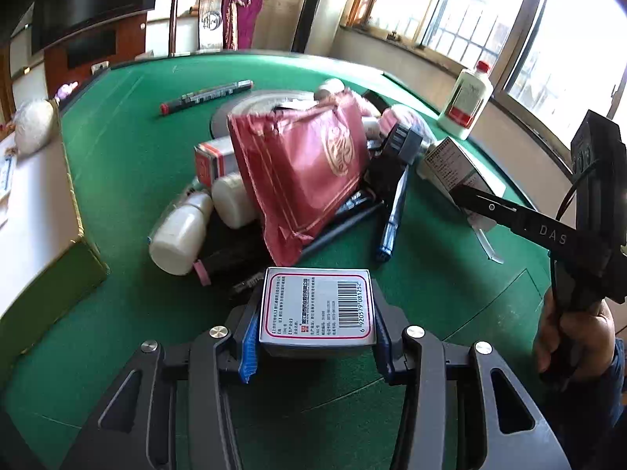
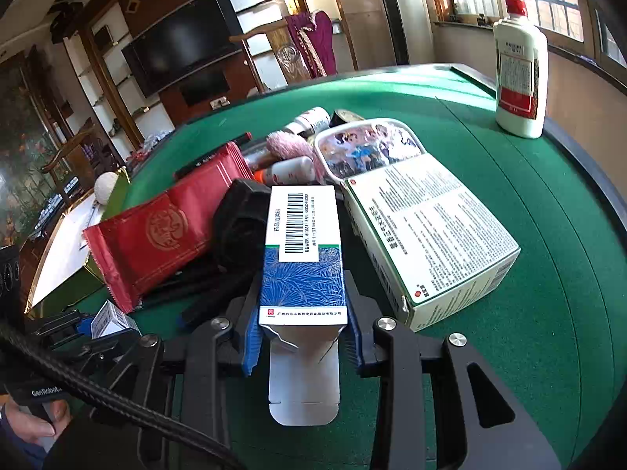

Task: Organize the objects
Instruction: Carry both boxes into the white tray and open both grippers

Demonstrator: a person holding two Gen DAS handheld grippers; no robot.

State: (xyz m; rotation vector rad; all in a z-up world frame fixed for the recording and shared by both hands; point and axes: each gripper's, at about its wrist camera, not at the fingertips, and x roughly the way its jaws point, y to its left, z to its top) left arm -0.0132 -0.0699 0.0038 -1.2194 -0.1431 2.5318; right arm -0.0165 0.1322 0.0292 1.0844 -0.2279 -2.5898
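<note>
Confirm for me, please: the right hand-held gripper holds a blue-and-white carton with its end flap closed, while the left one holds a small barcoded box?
Not quite: the blue-and-white carton in the right hand-held gripper has its end flap open, hanging out toward the camera, as the right wrist view shows. The left hand-held gripper does hold a small barcoded box.

**Pile ahead of both grippers**

A small box [image 1: 318,305] sits between the left gripper [image 1: 315,333] fingers; ahead of it lies a foil pouch [image 1: 301,172], bottles [image 1: 180,235] to its left. Right gripper [image 2: 301,333] clamps a slim carton [image 2: 303,250]; a large box [image 2: 431,235] lies just right, a tall bottle [image 2: 519,66] stands far beyond.
</note>
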